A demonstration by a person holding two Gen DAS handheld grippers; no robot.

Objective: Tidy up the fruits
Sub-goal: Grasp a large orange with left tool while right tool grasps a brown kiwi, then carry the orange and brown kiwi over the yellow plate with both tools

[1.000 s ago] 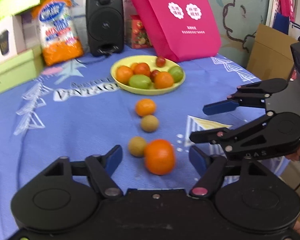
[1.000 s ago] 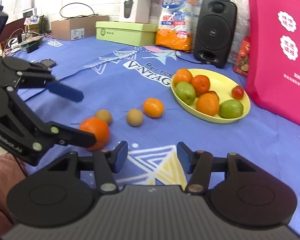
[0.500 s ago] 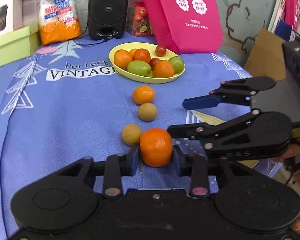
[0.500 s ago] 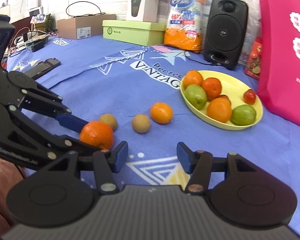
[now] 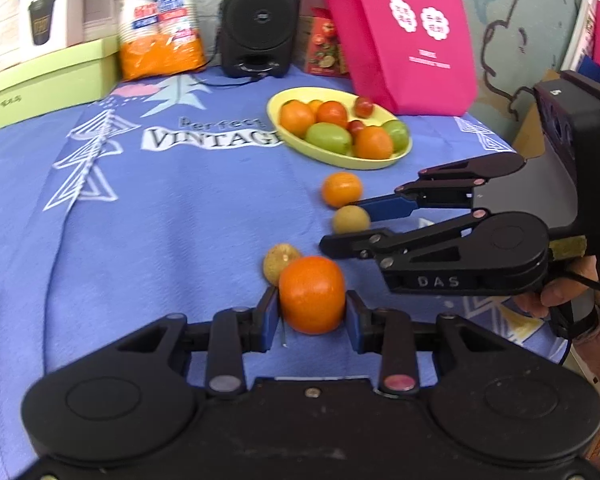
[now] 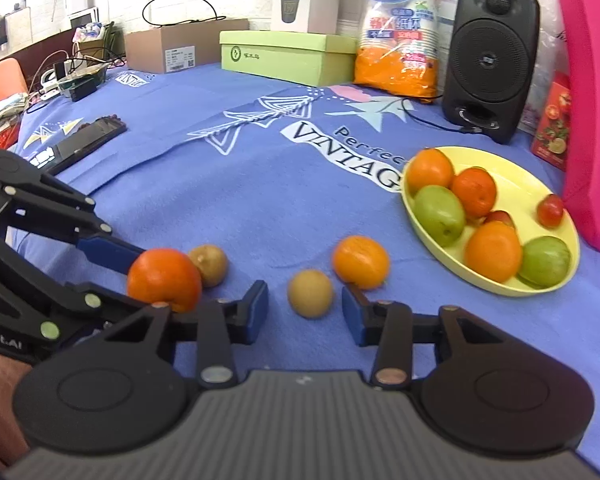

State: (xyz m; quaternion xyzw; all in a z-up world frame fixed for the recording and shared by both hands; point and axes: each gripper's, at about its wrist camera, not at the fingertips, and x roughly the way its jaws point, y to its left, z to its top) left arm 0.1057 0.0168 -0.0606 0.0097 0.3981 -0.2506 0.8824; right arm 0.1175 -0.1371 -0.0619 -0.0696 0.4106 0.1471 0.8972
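At lower centre, the left gripper (image 5: 312, 314) pinches a large orange (image 5: 312, 294) on the bench.
Up and right lies the yellow plate (image 5: 400, 154); the right gripper (image 6: 305, 312) is spread around a brown fruit (image 6: 310, 293).

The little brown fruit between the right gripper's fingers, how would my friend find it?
Start at the yellow plate on the blue cloth. Just before it lies a small orange, then the brown fruit. It is round and dull tan; its twin touches the big orange.
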